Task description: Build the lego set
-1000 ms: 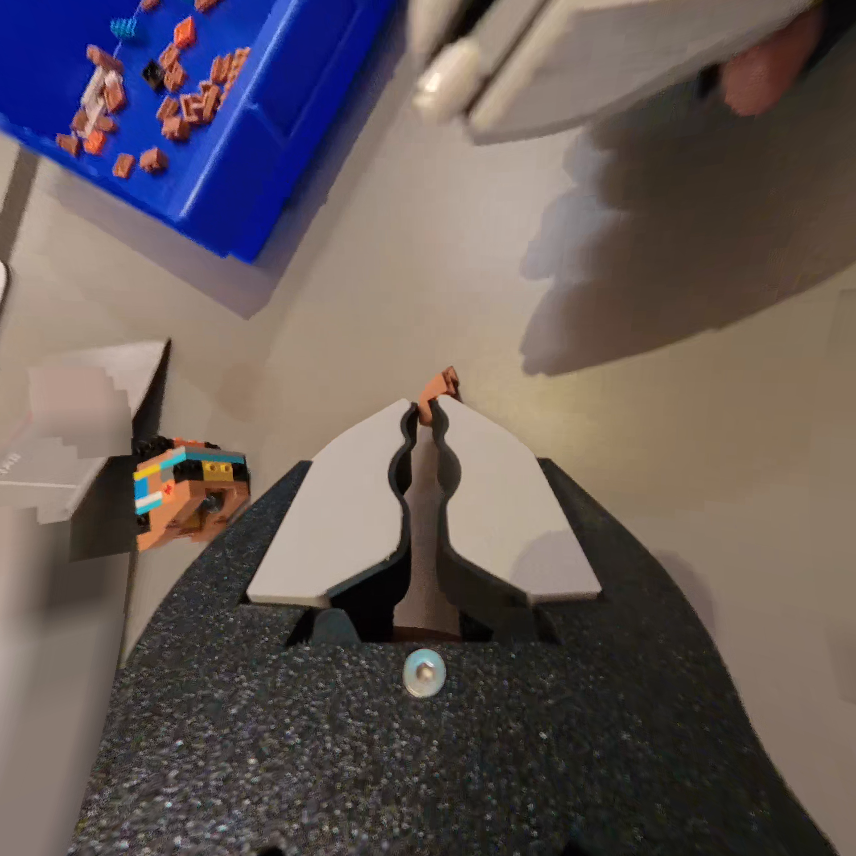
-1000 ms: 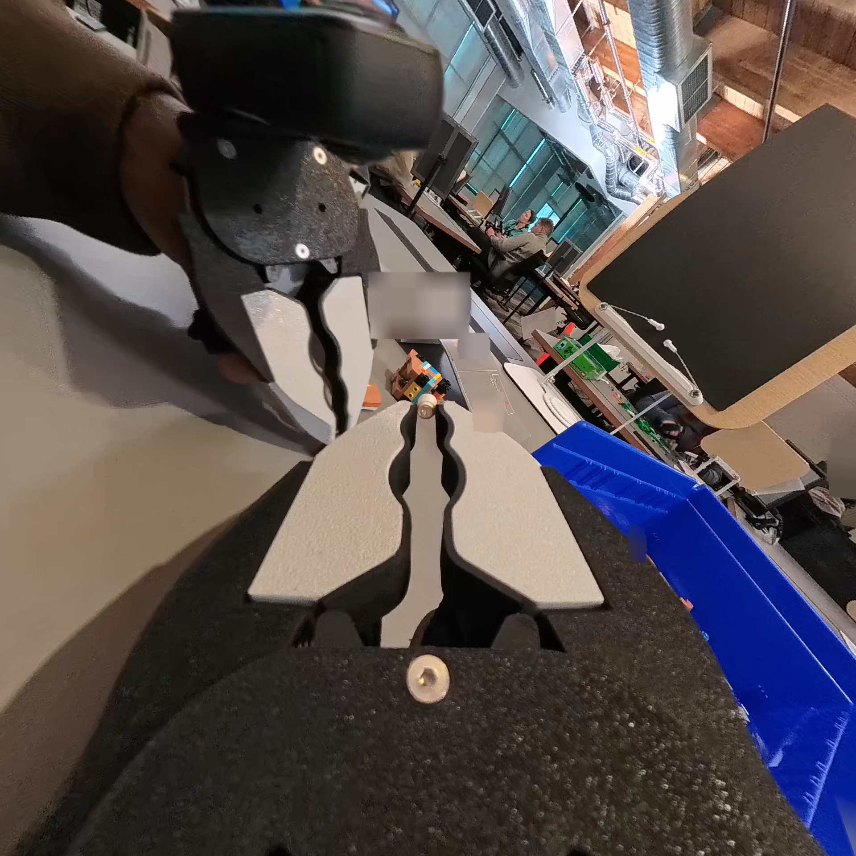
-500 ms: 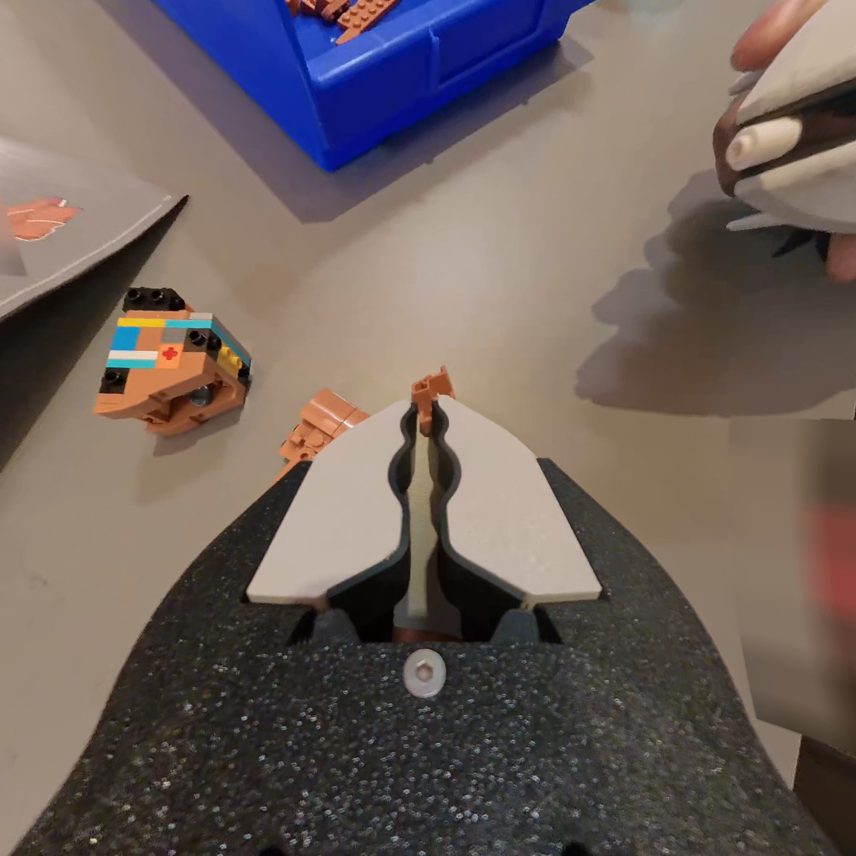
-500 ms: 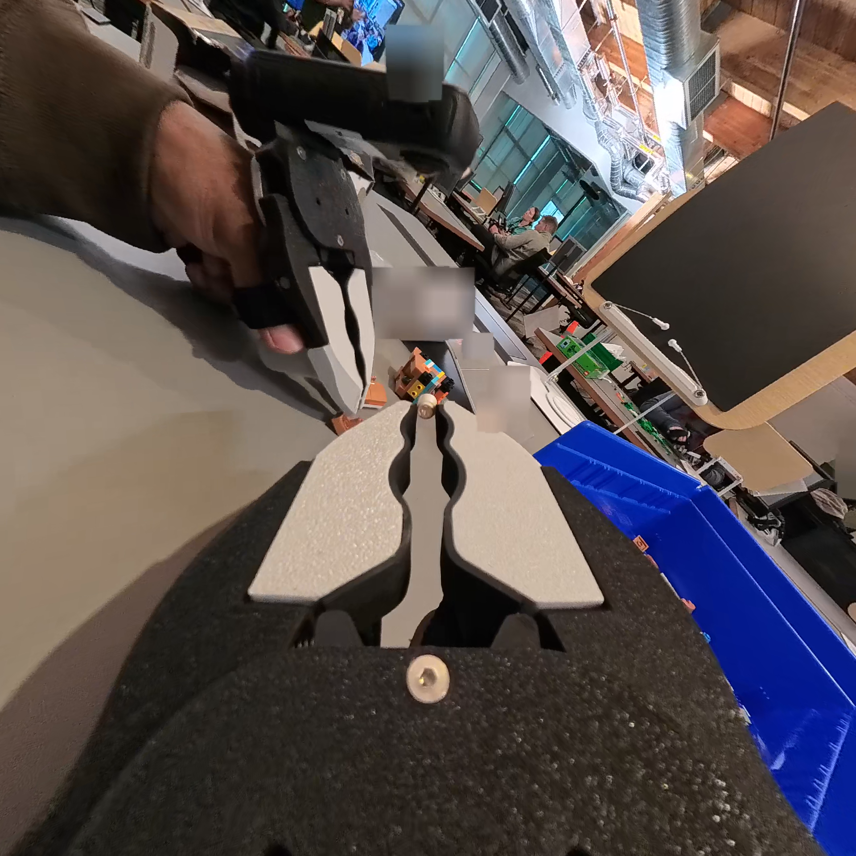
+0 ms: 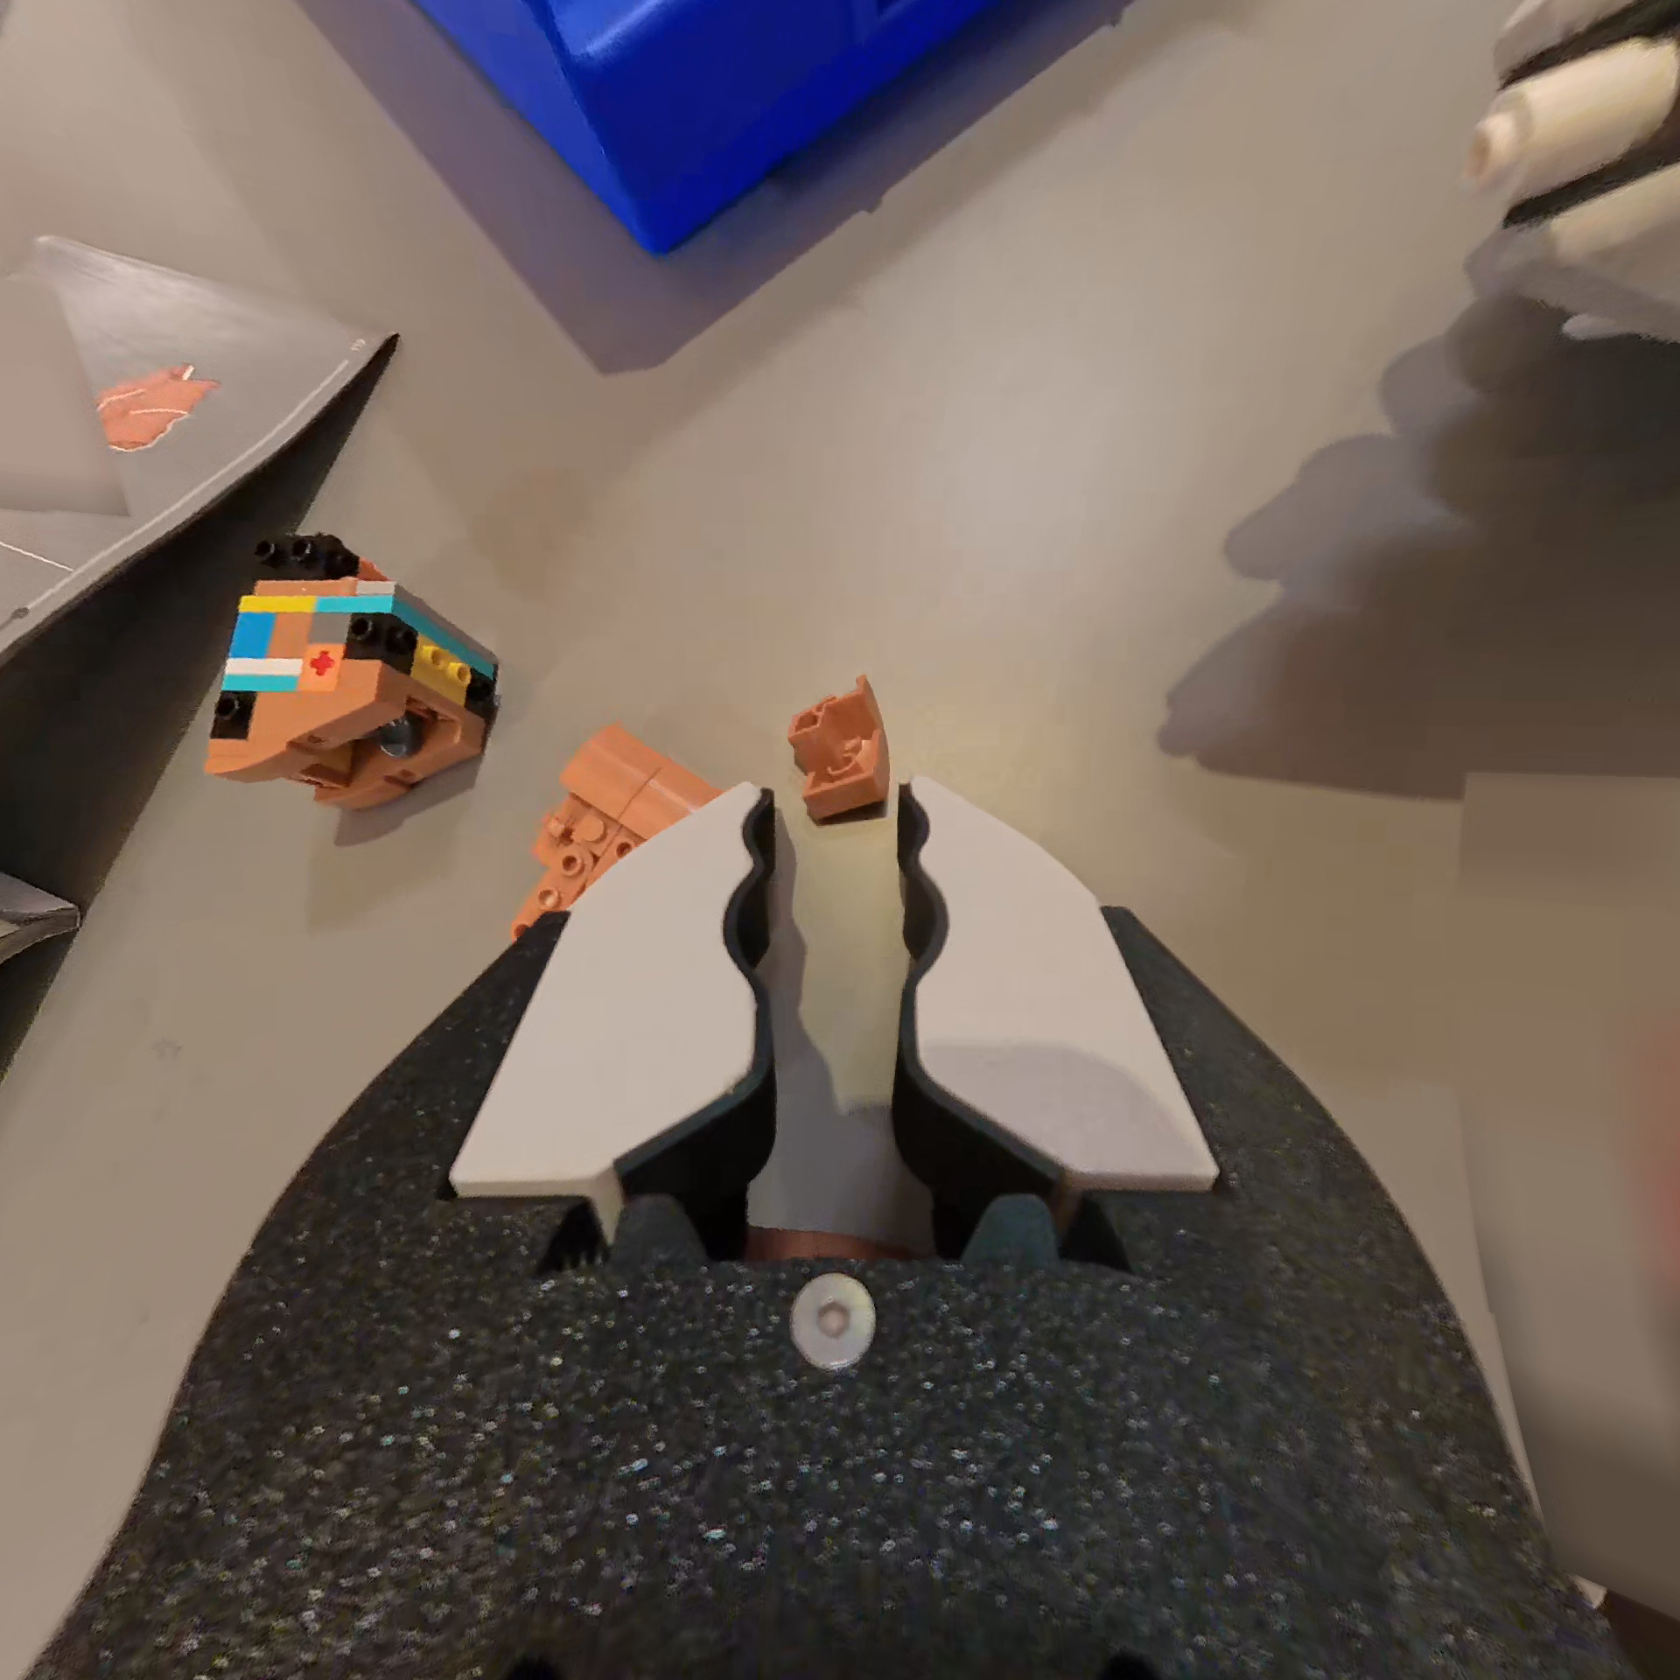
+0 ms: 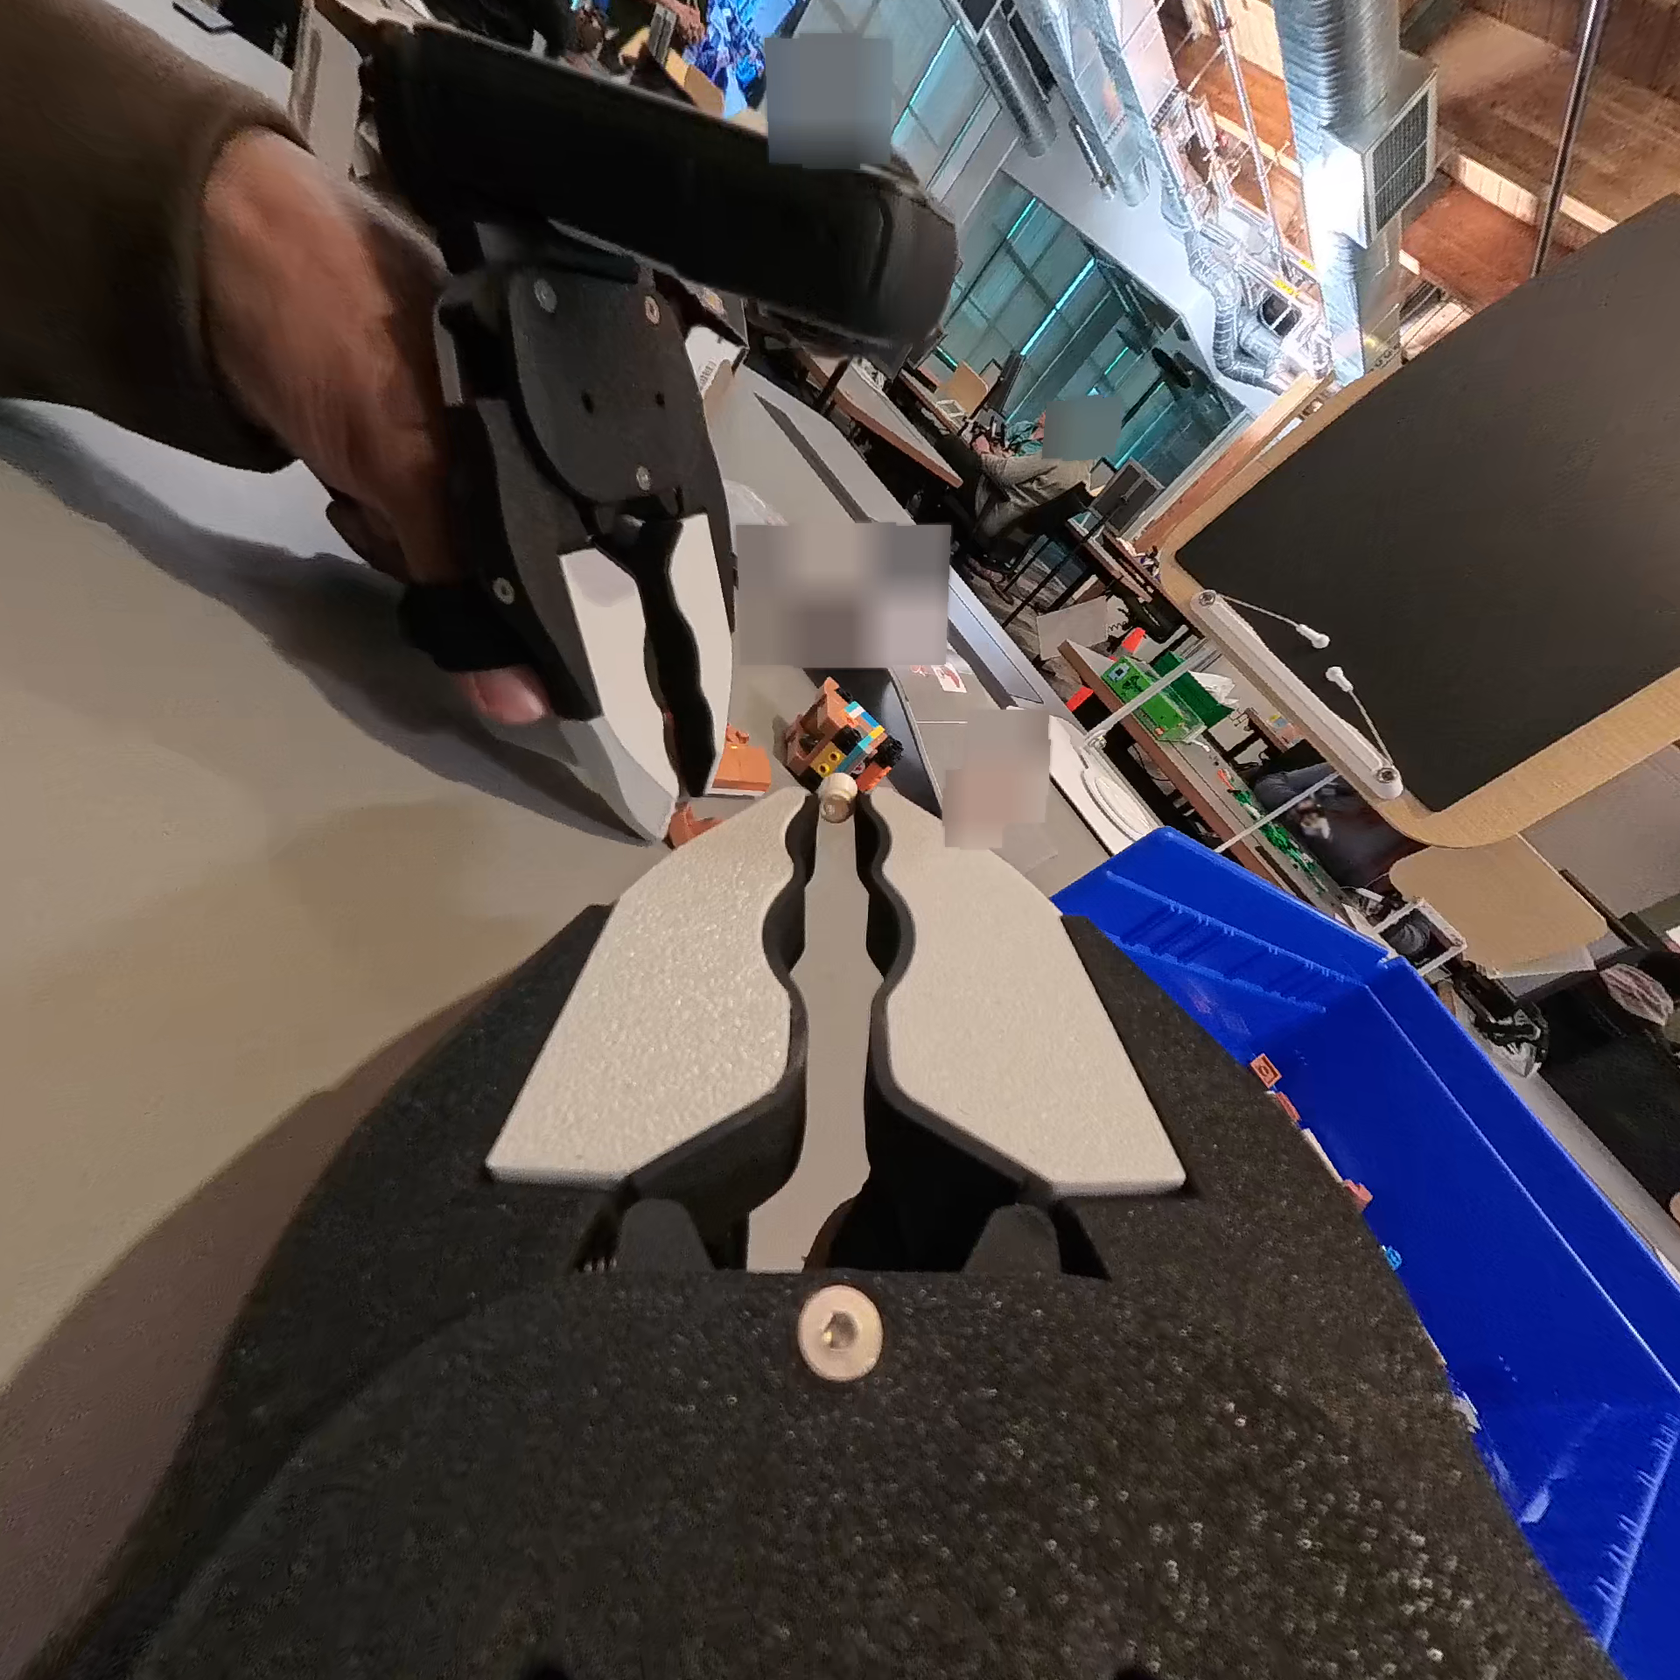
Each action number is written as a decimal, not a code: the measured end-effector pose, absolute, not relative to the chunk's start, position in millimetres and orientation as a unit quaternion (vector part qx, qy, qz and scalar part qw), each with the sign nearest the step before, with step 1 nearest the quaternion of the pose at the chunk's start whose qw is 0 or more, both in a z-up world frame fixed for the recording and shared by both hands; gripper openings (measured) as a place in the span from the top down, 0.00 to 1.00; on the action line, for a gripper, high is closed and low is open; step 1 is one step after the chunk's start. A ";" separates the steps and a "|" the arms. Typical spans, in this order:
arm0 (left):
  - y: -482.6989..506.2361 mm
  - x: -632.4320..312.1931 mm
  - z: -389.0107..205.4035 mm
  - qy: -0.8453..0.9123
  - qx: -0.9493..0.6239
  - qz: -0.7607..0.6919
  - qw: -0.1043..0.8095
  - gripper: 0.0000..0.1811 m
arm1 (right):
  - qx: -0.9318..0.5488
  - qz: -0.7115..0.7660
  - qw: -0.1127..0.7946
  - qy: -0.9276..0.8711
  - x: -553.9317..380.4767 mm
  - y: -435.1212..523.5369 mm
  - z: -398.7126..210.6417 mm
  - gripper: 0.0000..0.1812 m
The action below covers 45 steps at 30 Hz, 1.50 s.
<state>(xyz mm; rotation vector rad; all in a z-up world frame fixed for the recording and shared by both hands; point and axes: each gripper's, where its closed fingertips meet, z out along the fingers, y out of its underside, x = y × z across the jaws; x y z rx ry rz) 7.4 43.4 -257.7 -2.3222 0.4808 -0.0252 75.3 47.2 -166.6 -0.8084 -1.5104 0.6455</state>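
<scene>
My left gripper (image 5: 835, 800) is open just above the table. A small orange-brown brick (image 5: 841, 755) lies free on the table at its fingertips. A brown sub-assembly (image 5: 609, 818) lies just left, partly behind the left finger. The multicoloured lego build (image 5: 341, 677) lies farther left. My right gripper (image 6: 836, 805) is shut on a small cream round piece (image 6: 835, 800) and is held off the table. The right wrist view shows the left gripper (image 6: 686, 782) with a brown brick (image 6: 691, 823) at its tips, and the build (image 6: 841, 741) behind.
A blue bin (image 5: 727, 100) stands at the back, and shows at right in the right wrist view (image 6: 1418, 1136) with loose bricks inside. A grey instruction booklet (image 5: 145, 445) lies at far left. The right gripper (image 5: 1582, 173) hangs at upper right. A hand (image 6: 309, 364) holds the left gripper. The grippers' ends are close to 12 cm from one another.
My left gripper came down toward the table and opened, letting go of the small orange-brown brick. My right gripper stayed shut on the cream piece.
</scene>
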 end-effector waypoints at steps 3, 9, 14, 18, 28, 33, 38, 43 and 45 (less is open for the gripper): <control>44.1 7.3 -258.2 0.180 -0.909 -0.005 0.376 0.86 | -0.349 0.280 0.609 -0.655 75.4 46.7 -166.7 0.96; 44.0 8.7 -257.9 0.168 -0.908 -0.021 0.382 0.90 | -0.348 0.281 0.609 -0.655 75.5 46.0 -166.8 0.96; 45.1 14.2 -252.1 0.190 -0.889 -0.029 0.417 0.91 | -0.347 0.288 0.602 -0.659 75.3 43.6 -167.8 0.96; 39.5 32.2 -228.7 0.219 -0.843 -0.033 0.491 0.91 | -0.344 0.312 0.579 -0.670 74.8 37.6 -168.6 0.96; 7.0 63.3 -186.8 0.184 -0.776 0.017 0.603 0.91 | -0.256 0.265 0.442 -0.818 83.5 2.5 -183.0 0.96; -7.9 76.3 -192.1 0.193 -0.780 0.017 0.595 0.91 | -0.188 0.224 0.391 -0.873 87.6 -13.0 -187.9 0.96; -15.4 75.1 -193.7 0.206 -0.769 0.005 0.605 0.91 | -0.164 0.231 0.346 -0.894 83.4 -19.9 -187.2 0.96; -19.2 74.5 -193.9 0.224 -0.762 0.004 0.607 0.91 | -0.149 0.229 0.308 -0.911 78.0 -22.9 -186.1 0.96; -19.8 74.0 -193.6 0.227 -0.760 0.006 0.609 0.91 | -0.143 0.226 0.294 -0.918 76.3 -24.2 -185.3 0.96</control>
